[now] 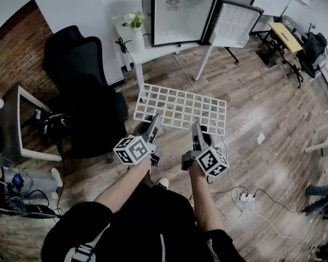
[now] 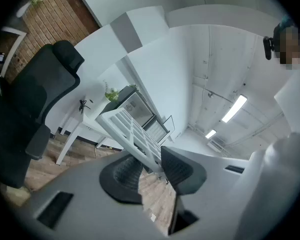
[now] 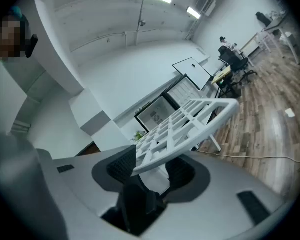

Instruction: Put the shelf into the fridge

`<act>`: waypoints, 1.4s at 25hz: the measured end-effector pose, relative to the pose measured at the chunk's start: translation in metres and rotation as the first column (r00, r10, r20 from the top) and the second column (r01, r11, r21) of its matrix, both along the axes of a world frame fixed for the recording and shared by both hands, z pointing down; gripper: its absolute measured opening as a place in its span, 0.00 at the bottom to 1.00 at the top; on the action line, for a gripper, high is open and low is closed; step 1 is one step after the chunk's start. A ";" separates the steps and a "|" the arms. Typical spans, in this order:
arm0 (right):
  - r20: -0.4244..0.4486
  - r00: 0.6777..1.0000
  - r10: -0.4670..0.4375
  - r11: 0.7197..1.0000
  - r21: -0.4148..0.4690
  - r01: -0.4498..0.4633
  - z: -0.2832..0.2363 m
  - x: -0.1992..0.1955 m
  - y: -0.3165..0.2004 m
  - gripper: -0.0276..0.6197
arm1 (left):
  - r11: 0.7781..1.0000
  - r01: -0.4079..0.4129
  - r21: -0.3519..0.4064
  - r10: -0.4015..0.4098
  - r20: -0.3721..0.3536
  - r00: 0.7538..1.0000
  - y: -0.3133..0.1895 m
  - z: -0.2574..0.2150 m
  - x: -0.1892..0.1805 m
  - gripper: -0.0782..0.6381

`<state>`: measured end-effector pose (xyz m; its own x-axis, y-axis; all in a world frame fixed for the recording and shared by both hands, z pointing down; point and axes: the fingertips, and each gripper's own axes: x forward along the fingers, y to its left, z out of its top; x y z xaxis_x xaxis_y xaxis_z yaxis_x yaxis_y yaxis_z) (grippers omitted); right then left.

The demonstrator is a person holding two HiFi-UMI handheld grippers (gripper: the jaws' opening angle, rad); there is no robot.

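A white grid shelf [image 1: 180, 108] hangs in the air over the wooden floor, roughly level, held by its near edge. My left gripper [image 1: 153, 121] is shut on its near left edge, and my right gripper [image 1: 197, 129] is shut on the near right edge. In the left gripper view the shelf [image 2: 132, 131] runs between the pads of the gripper [image 2: 150, 169] towards the fridge [image 2: 140, 109]. In the right gripper view the shelf [image 3: 185, 124] lies tilted between the pads of the gripper [image 3: 157, 171]. The small black fridge [image 1: 180, 18] stands on a white table [image 1: 153, 51], its door [image 1: 233, 23] swung open to the right.
A black office chair [image 1: 85, 91] stands close on the left. A potted plant [image 1: 135, 21] sits on the table beside the fridge. A cable and power strip [image 1: 245, 198] lie on the floor at the right. More desks stand at the back right.
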<state>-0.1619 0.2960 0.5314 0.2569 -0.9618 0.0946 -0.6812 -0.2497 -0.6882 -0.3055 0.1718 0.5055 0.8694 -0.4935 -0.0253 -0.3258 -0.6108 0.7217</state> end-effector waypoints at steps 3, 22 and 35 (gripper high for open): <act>0.003 1.000 -0.009 1.000 0.009 0.009 0.000 -0.003 0.004 0.35 | 1.000 0.006 -0.001 -0.006 0.001 1.000 0.004 0.000 -0.003 0.29; 0.019 0.998 -0.065 0.998 0.016 0.065 0.001 0.031 0.002 0.34 | 0.999 0.045 -0.012 -0.045 -0.002 0.999 0.007 0.003 0.027 0.29; 0.014 0.998 -0.061 0.998 -0.011 0.061 0.012 0.128 -0.077 0.34 | 0.998 0.046 -0.041 -0.047 -0.021 0.999 -0.075 0.018 0.123 0.29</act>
<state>-0.0344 0.2194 0.5433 0.1967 -0.9744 0.1091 -0.6862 -0.2162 -0.6945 -0.1822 0.0972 0.5232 0.8448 -0.5345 -0.0238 -0.3367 -0.5657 0.7527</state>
